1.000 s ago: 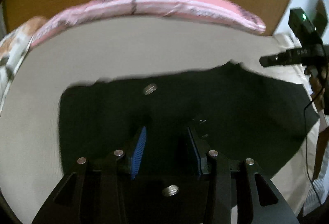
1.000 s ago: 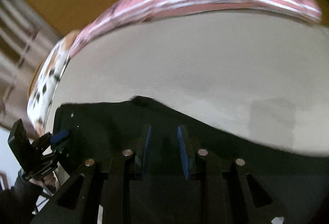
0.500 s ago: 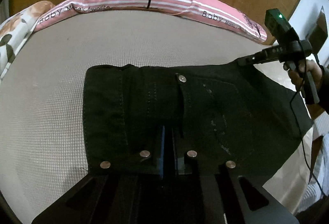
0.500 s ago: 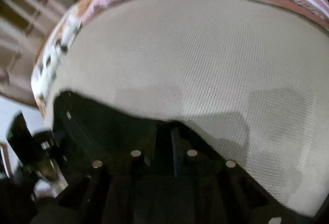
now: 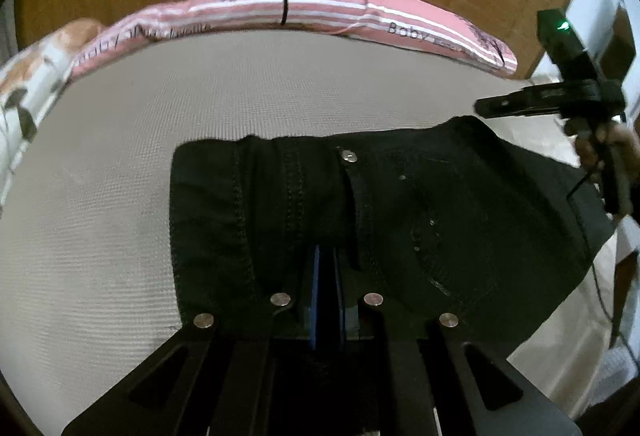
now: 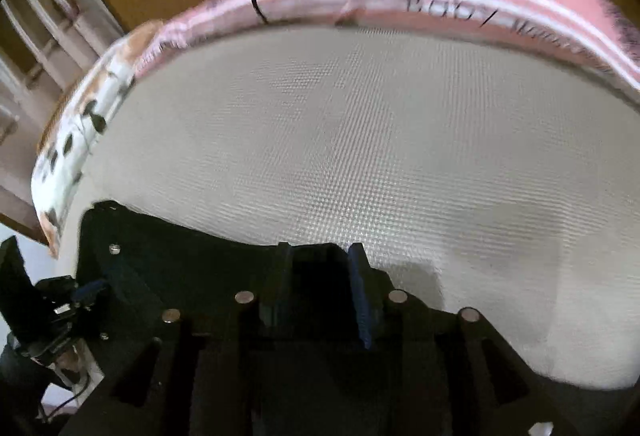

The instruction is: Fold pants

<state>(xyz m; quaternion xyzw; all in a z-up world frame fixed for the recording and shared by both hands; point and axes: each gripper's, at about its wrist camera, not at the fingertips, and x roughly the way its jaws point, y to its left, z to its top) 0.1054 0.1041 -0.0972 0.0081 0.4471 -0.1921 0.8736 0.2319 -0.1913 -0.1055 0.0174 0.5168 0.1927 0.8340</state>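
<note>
Half a second ago the right gripper (image 6: 320,256) had its fingers nearly together over the dark cloth; now they stand clearly apart, with only the pants' edge lying under and between them, nothing pinched. That reads as a release: the right side of the pants (image 5: 360,203) has been let go and rests on the bed (image 5: 240,107). The left gripper (image 5: 326,268) has not followed. Its blue-padded fingers are as close together as they were half a second ago, a narrow slit between them, closed on a fold of black fabric low in the centre of the left view. The pants have slid a little toward the lower part of that frame since then, and the button (image 5: 349,155) sits above the fingers.

The pants lie flat across the bed, waistband toward the pink pillow (image 5: 300,3) at the top of the frame, filling the centre and right of the left view. In the right view they occupy the lower left, their upper edge running right up to the open fingers. In my judgement one lay-down is finished and the left hold is the next to be freed or used for another fold.
</note>
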